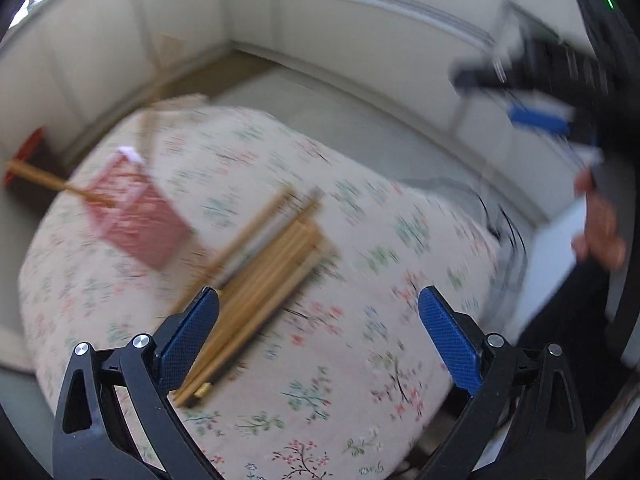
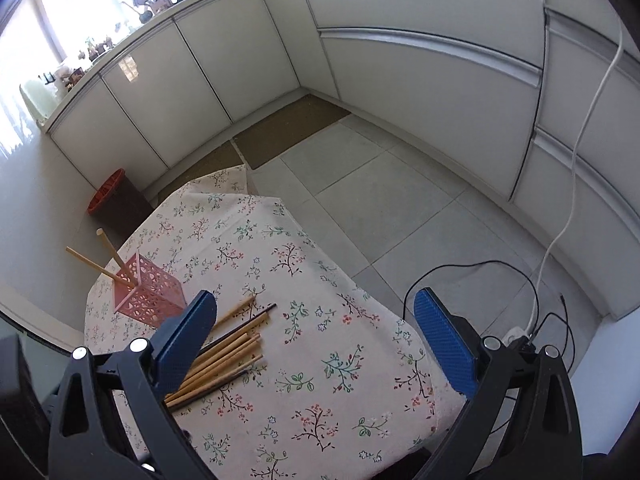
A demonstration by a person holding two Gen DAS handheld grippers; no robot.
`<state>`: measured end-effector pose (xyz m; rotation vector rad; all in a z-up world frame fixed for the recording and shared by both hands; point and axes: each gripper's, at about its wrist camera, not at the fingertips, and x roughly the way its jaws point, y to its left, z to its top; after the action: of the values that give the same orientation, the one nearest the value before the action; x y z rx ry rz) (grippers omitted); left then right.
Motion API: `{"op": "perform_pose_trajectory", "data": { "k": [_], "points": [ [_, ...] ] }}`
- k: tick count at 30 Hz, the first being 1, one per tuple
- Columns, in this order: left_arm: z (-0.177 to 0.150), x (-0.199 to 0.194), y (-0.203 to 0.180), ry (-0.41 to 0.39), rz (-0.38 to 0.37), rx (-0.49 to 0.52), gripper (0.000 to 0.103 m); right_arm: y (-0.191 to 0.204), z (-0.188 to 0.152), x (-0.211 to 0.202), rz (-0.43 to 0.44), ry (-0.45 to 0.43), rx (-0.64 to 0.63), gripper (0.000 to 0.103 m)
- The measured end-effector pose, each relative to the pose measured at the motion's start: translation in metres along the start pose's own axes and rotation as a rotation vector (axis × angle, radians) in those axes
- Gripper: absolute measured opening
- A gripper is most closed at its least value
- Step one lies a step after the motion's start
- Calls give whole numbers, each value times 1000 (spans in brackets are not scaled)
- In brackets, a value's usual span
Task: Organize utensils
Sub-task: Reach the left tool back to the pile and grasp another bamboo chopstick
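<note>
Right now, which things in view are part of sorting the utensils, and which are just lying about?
Job:
- loose chopsticks piled on the floral tablecloth
- pink holder with two chopsticks already standing in it

Lying about:
- red bin on the floor
- black cable
- white cord

Matt floral cloth (image 2: 304, 320) on table, wood chopsticks (image 2: 224, 356), perforated pink plastic holder (image 2: 150, 292), glossy cabinet fronts (image 2: 216, 68).
</note>
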<state>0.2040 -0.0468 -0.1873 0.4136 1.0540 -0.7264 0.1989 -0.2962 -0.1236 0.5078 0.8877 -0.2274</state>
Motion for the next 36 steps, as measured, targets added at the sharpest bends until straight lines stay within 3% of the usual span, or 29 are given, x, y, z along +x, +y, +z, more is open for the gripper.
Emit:
{"op": "perform_pose_trajectory", "data": {
  "k": [4,10,14,21,26,30,36],
  "points": [
    [5,34,-1,88,-111,33,93,-15,1,12,-4,58,54,96],
    [25,77,8,198,-198,-8,62,-31,-2,36,22,179,130,96],
    [31,98,3,228,-168,19,47,-37,-3,42,17,192,148,96],
    [42,124,-5,254,-76,53,37,-38,-3,49,14,218,142,96],
    [46,135,-2,267,-34,63,21,-35,-5,55,3,243,128,96],
    [43,131,5,245,-10,40,14,-33,-8,59,5,270,135,96],
    [23,83,26,158,11,-21,7,-22,-21,70,2,338,157,96]
  ]
}}
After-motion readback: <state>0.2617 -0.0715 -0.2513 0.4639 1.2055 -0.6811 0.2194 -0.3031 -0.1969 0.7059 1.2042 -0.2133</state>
